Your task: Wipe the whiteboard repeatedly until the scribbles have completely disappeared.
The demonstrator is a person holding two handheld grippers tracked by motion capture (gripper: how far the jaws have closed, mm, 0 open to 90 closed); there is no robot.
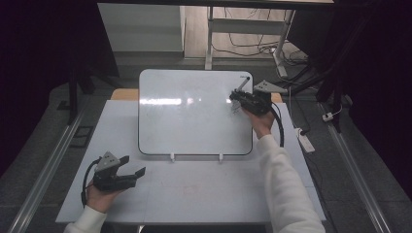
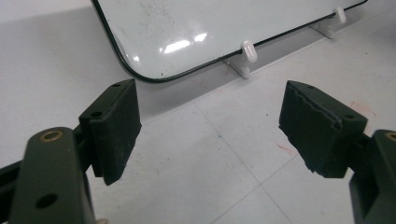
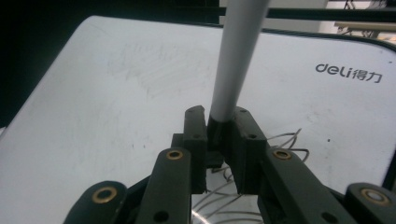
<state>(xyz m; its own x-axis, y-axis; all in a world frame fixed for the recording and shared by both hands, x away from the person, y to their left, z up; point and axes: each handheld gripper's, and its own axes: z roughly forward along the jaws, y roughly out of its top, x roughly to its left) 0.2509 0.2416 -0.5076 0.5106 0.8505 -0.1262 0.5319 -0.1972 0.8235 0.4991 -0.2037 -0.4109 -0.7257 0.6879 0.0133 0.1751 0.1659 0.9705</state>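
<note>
our right gripper (image 3: 219, 128) has its fingers (image 3: 195, 140) clamped on the white marker (image 3: 236, 60), poised over the far right corner of the whiteboard (image 1: 189, 114), scribbled lines beneath. our left gripper (image 1: 133, 166) rests on the worktop (image 1: 204, 189) near the board's near left corner, fingers (image 2: 114, 128) spread wide, holding nothing.

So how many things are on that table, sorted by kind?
Whiteboard: 1
White clips at the whiteboard's near edge: 2
Marker pen, held in the right gripper: 1
Handheld grippers, counting the left gripper: 2
Total: 6
</note>
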